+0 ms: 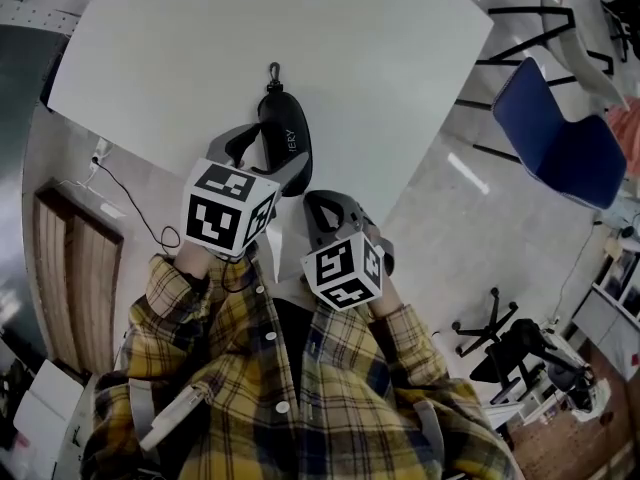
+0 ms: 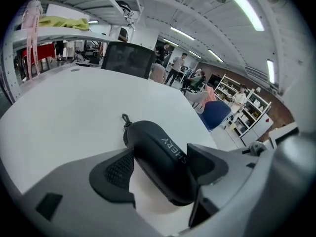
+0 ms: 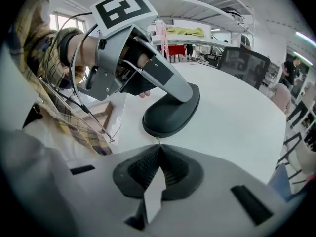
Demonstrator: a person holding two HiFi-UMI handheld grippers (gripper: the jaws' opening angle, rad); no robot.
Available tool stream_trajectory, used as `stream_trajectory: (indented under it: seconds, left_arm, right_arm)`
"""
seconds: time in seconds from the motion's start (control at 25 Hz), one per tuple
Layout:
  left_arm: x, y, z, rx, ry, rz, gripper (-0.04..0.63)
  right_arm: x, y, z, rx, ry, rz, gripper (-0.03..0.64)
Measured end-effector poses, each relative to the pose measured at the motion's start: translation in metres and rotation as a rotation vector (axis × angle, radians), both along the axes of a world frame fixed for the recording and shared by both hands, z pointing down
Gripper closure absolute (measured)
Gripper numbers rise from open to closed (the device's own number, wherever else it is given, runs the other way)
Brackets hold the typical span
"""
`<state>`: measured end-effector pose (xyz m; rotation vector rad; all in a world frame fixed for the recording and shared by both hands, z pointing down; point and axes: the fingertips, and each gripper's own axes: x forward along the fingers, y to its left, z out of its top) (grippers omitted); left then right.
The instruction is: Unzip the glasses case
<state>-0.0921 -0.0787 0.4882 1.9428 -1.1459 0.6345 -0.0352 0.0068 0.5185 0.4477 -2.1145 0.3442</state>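
A black zipped glasses case lies on the white table near its front edge, its clip pointing away from me. My left gripper straddles the case with its jaws wide; the pads stand close on either side and I see no squeeze. From the right gripper view one left finger lies over the case. My right gripper is shut at the case's near end, its tips pinching the small metal zipper pull. In the head view the right gripper sits just right of the case.
The table's front edge runs right under both grippers, with my plaid shirt close behind. A blue chair stands off the table's right side, a black office chair lower right. A cable trails on the floor at left.
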Motion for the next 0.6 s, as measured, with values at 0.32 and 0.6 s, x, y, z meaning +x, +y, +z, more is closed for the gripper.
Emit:
stream_trajectory:
  seconds: [0.32,0.6]
  left_arm:
    - [0.004,-0.002,0.001,-0.011,0.026,0.003,0.258]
    - [0.004,-0.001,-0.001,-0.011,0.038,0.008,0.259]
  right_arm:
    - [0.013,-0.029,0.001,0.048,0.040,-0.089,0.618]
    - [0.001,-0.073,-0.003,0.097,0.049,-0.203,0.618]
